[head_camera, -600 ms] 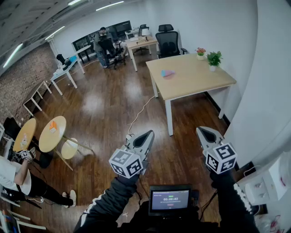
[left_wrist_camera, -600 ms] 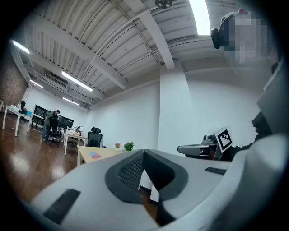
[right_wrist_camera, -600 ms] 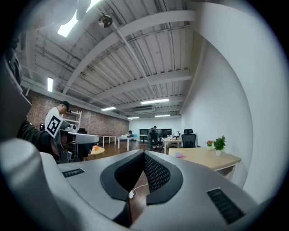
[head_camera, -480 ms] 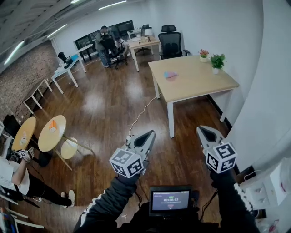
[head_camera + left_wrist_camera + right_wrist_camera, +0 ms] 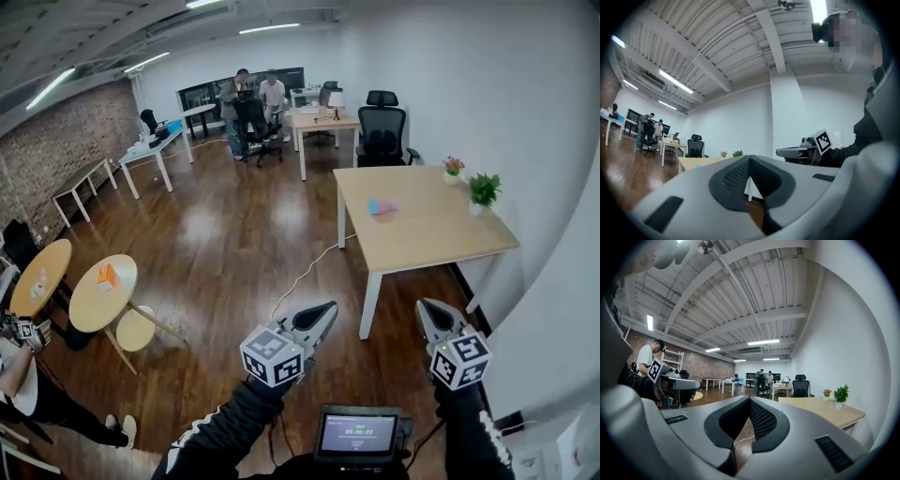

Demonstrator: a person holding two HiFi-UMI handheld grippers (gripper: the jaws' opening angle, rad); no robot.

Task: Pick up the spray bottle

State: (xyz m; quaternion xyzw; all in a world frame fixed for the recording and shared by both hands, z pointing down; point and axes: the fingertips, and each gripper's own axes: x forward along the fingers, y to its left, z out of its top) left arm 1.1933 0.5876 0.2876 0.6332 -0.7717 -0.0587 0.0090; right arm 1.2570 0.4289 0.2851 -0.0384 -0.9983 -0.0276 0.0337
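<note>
1. Pink and pale blue, a small object (image 5: pixel 380 206) lies on the wooden table (image 5: pixel 431 239), toward the 9 o'clock side of the top. It is too small to tell whether it is the spray bottle.
2. From the gap between the two grippers, this object is at 12 o'clock and well apart from both.
3. At the table's 2 o'clock edge stand a green potted plant (image 5: pixel 485 190) and, just beside it, a small pot of pink flowers (image 5: pixel 454 168).
4. Left gripper (image 5: pixel 328 307): its own view shows the jaw tips pressed together with nothing between them. It touches nothing and is held level over the dark wood floor (image 5: pixel 225 244).
5. Right gripper (image 5: pixel 424 306): its jaws are likewise fully closed and empty. It is level beside the left one, and the table's near corner is at its 12 o'clock.
6. Each gripper's cube carries black-and-white square markers, with no words on them.
7. A small screen (image 5: pixel 359 433) at 6 o'clock of the head view shows a line of green digits too small to read surely.
8. A pale cable (image 5: pixel 305 277) runs across the floor at 11 o'clock of the left gripper.
9. Two round tables (image 5: pixel 103 292) stand at 9 o'clock, and people (image 5: pixel 253 98) stand among desks at 12 o'clock, far off.
</note>
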